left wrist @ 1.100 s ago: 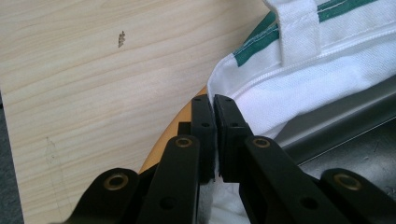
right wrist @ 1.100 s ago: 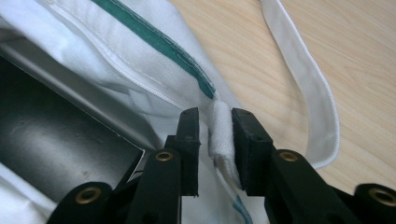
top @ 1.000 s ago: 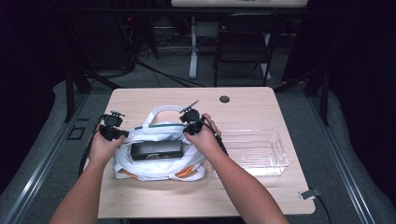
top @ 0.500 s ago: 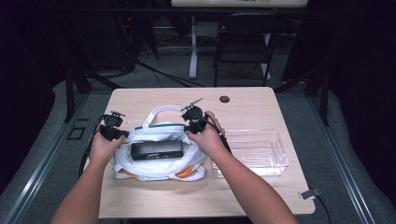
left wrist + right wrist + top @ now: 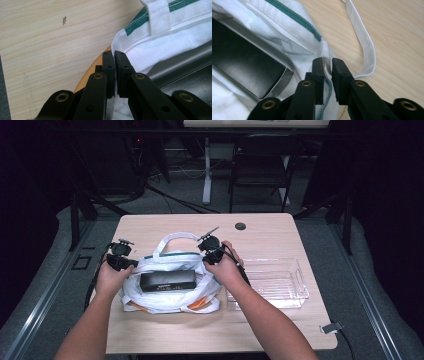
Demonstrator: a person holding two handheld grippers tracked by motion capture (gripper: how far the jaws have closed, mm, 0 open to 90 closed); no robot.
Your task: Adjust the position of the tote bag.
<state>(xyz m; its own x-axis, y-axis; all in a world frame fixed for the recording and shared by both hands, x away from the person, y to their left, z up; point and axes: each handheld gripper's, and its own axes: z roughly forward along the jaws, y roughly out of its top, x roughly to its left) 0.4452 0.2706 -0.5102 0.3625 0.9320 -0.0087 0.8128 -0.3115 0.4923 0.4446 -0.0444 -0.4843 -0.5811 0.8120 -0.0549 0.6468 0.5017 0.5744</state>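
Fingers [image 5: 115, 65] pinch white bag [image 5: 167, 282] on wooden table [image 5: 270, 232].

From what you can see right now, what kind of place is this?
Probably a lab or recording workspace, not a home. A lone wooden table stands on grey carpet in a dark room, with cables across the floor and a black folding chair behind. A white bag lies on the table.
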